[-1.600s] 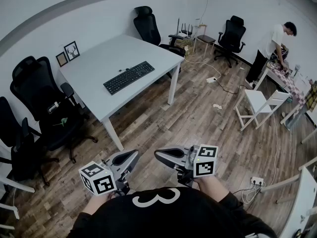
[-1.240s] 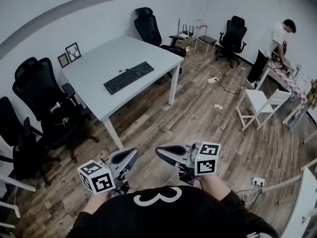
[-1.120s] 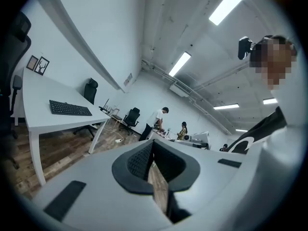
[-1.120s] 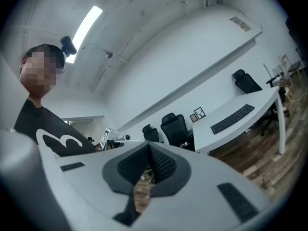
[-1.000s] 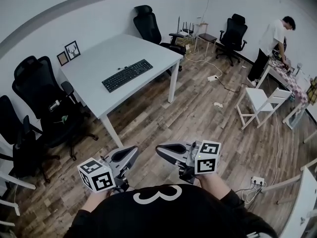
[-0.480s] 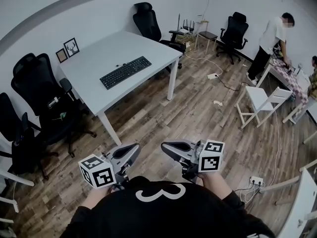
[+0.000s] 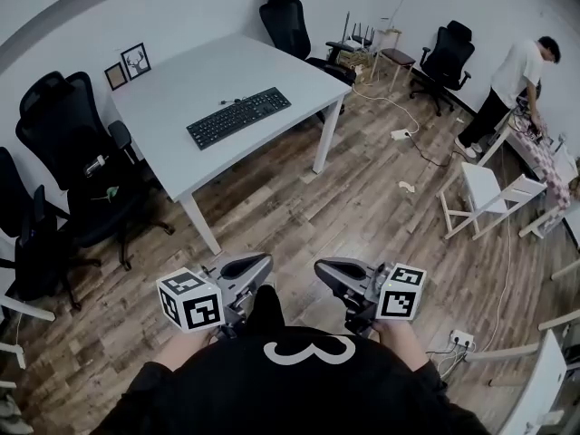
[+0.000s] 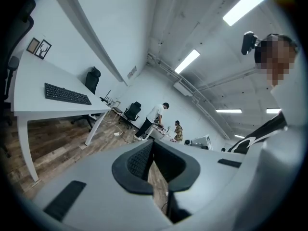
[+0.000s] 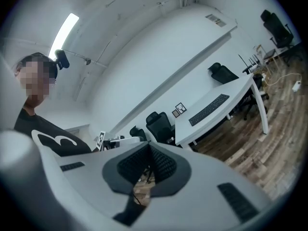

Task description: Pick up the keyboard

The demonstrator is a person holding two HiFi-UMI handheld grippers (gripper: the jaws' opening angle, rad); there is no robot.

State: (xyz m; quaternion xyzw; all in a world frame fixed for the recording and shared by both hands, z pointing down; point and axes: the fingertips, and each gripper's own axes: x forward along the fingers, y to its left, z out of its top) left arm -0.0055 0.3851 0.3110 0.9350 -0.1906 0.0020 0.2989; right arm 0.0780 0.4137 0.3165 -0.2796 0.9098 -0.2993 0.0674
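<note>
Head view: a flat black keyboard (image 7: 238, 117), long and rectangular, lies on the smooth white top of a square-cornered table (image 7: 172, 80), near its middle and well apart from both grippers. The floor (image 7: 362, 207) is brown wood planking. Four black padded office chairs stand around the room, two of them beside the table's left edge, and one white slatted chair (image 7: 485, 198) stands on the right. Two small dark picture frames (image 7: 127, 66) lean against the wall at the table's back edge. The left gripper (image 7: 263, 263) and right gripper (image 7: 319, 267), grey with rounded noses, are held low in front of the person's chest, side by side and about level. Their noses point forward at the table, and each carries one white cube with black square markers.

Left gripper view: the left gripper (image 8: 153, 144) has its two dark ribbed pads pressed together with nothing between them. The keyboard (image 8: 67, 94) is far off on the table (image 8: 29, 81). Two people stand at a distant bench, and four strip lights glow on the ceiling.

Right gripper view: the right gripper (image 9: 148, 146) is likewise fully closed and empty, ribbed pads meeting. The keyboard (image 9: 209, 109) lies on the white table (image 9: 236, 97), far beyond the jaws
</note>
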